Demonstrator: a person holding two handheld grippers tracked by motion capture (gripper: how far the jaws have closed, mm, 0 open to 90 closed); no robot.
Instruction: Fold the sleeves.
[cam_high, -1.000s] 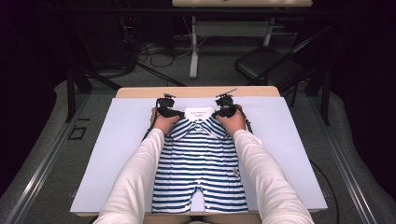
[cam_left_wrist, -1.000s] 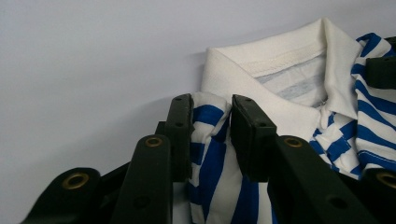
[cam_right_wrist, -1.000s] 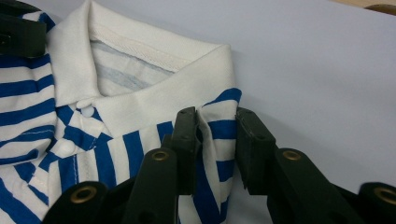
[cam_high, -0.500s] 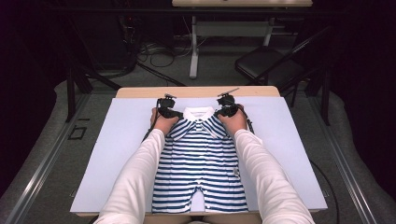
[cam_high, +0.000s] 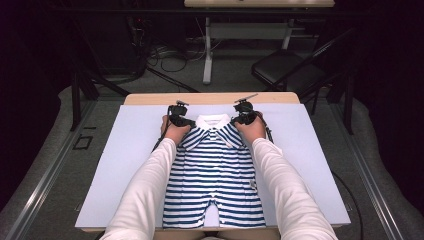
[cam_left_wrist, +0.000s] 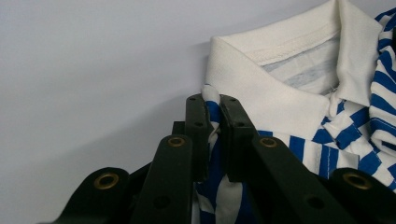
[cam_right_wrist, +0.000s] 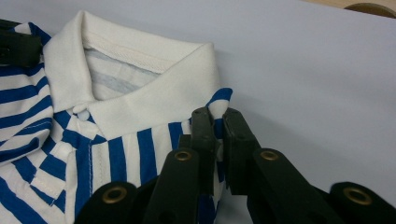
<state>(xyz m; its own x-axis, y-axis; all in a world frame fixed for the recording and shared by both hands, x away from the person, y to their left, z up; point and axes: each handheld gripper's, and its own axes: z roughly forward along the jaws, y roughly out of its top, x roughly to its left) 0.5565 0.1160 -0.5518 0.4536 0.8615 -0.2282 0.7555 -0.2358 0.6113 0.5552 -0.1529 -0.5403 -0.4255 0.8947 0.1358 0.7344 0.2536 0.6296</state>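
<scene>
A blue-and-white striped baby romper (cam_high: 214, 175) with a white polo collar (cam_high: 212, 121) lies flat on a pale lavender table mat (cam_high: 115, 165). Its long axis runs from the near edge to the far side, collar pointing away from the person and the leg openings nearest. A small white patch (cam_high: 253, 185) sits low on the garment's front, its writing too small to read; no other lettering shows.

The left gripper (cam_high: 181, 119) is at the shoulder just left of the collar. In the left gripper view its jaws have just been closing and now stand almost together, pinching a fold of striped fabric (cam_left_wrist: 213, 100) beside the collar's edge. The right gripper (cam_high: 243, 116) mirrors it at the other shoulder; in the right gripper view its jaws, also just closed down, clamp a raised pleat of striped cloth (cam_right_wrist: 217, 103) beside the collar's point. Both white-sleeved forearms (cam_high: 150, 190) lie along the romper's sides.
</scene>
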